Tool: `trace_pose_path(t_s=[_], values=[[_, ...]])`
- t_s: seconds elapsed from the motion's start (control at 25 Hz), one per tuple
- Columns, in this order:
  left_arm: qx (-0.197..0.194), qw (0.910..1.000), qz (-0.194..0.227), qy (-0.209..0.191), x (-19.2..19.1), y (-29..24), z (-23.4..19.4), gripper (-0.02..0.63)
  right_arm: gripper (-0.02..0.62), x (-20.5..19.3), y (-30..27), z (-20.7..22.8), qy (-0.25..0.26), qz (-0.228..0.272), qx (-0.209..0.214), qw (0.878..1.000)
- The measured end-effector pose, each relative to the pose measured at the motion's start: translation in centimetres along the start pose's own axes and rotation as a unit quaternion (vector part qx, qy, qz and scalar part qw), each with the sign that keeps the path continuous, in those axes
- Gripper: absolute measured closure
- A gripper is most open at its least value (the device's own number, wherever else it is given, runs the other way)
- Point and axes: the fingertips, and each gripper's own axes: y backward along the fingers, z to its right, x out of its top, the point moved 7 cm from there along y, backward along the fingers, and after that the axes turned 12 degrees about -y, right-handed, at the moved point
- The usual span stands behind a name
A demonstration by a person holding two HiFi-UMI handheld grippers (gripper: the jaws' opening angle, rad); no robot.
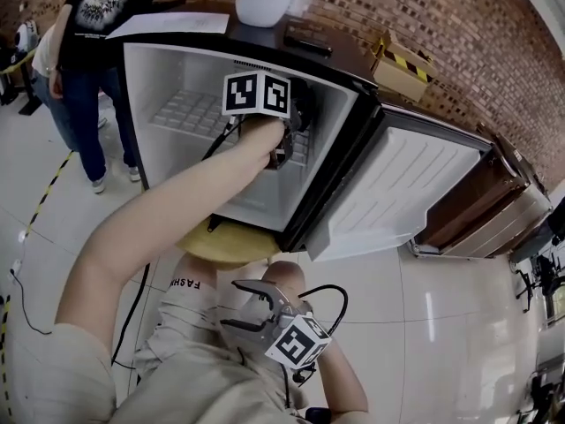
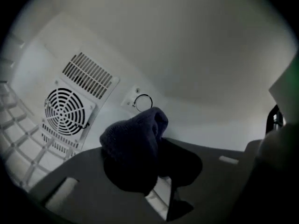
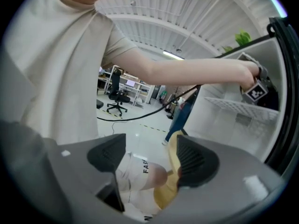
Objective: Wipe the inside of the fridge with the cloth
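The small fridge (image 1: 159, 78) stands open, its white inside lit. My left gripper (image 1: 290, 135) reaches deep into it, above the wire shelf (image 1: 190, 113). In the left gripper view the jaws of the left gripper (image 2: 156, 168) are shut on a dark blue cloth (image 2: 133, 148), which bunches up over the tips. The cloth hangs just in front of the white back wall, to the right of the round fan grille (image 2: 67, 111) and below a small ring knob (image 2: 143, 102). My right gripper (image 1: 231, 306) rests low by the person's lap, open and empty (image 3: 152, 157).
The fridge door (image 1: 397, 193) swings wide to the right. A yellow stool (image 1: 225, 241) sits in front of the fridge. A person in jeans (image 1: 84, 104) stands at the left. A white plant pot (image 1: 263, 3) and papers lie on top. A black cable (image 1: 132, 307) trails across the floor.
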Motion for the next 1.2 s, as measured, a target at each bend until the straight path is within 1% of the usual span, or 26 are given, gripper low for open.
trace_pose_path(t_s=[0.16, 0.24, 0.32, 0.4, 0.48, 0.52, 0.56, 0.64, 0.68, 0.72, 0.76, 0.8, 0.92, 0.96, 1.08, 1.2], values=[[0.005, 0.9995, -0.030, -0.004, -0.4, -2.3, 0.3, 0.546, 0.252, 0.0, 0.3, 0.2, 0.001, 0.005, -0.004, 1.000], [-0.008, 0.9989, -0.046, -0.007, -0.6, -2.0, 0.8, 0.548, 0.252, 0.0, 0.6, 0.3, -0.001, 0.003, -0.006, 1.000], [-0.033, 0.9970, -0.070, -0.003, -1.1, -0.6, 1.9, 0.548, 0.252, -0.1, 0.9, 0.3, -0.006, 0.008, -0.002, 1.000], [-0.065, 0.9926, -0.102, -0.008, -1.8, 1.7, 3.5, 0.548, 0.252, -0.1, 0.9, 0.2, -0.010, 0.010, 0.003, 1.000], [-0.110, 0.9853, -0.129, -0.020, -2.6, 4.3, 5.4, 0.548, 0.252, 0.0, 0.8, 0.2, -0.011, 0.009, 0.009, 1.000], [-0.139, 0.9809, -0.134, -0.023, -3.2, 5.7, 6.3, 0.548, 0.252, 0.0, 0.8, 0.1, -0.013, 0.010, 0.013, 1.000], [-0.171, 0.9763, -0.131, -0.022, -3.8, 7.0, 7.1, 0.548, 0.252, 0.0, 0.6, 0.0, -0.016, 0.011, 0.017, 1.000], [-0.230, 0.9678, -0.101, -0.019, -5.5, 9.4, 8.1, 0.548, 0.252, -0.1, 0.3, -0.3, -0.022, 0.008, 0.022, 0.999], [-0.247, 0.9655, -0.079, -0.024, -6.6, 10.5, 8.3, 0.548, 0.252, -0.2, 0.1, -0.4, -0.023, 0.003, 0.023, 0.999], [-0.254, 0.9649, -0.058, -0.036, -7.9, 11.3, 8.2, 0.548, 0.252, -0.4, 0.0, -0.6, -0.024, -0.004, 0.024, 0.999], [-0.251, 0.9657, -0.044, -0.048, -9.4, 12.0, 7.9, 0.548, 0.252, -0.5, 0.1, -0.8, -0.024, -0.011, 0.026, 0.999], [-0.243, 0.9677, -0.040, -0.055, -11.2, 12.3, 7.5, 0.548, 0.252, -0.7, 0.1, -1.1, -0.025, -0.017, 0.032, 0.999], [-0.205, 0.9760, -0.056, -0.049, -16.4, 11.7, 5.2, 0.548, 0.252, -1.2, 0.0, -2.1, -0.025, -0.032, 0.057, 0.998], [-0.191, 0.9789, -0.052, -0.049, -17.5, 10.9, 4.2, 0.548, 0.252, -1.5, -0.2, -2.4, -0.022, -0.041, 0.064, 0.997], [-0.156, 0.9856, -0.005, -0.065, -18.7, 7.5, 1.1, 0.546, 0.252, -2.4, -0.7, -2.9, -0.007, -0.068, 0.072, 0.995], [-0.134, 0.9845, 0.048, -0.102, -18.0, 4.3, -1.4, 0.545, 0.252, -2.5, -1.1, -3.3, 0.007, -0.081, 0.085, 0.993]])
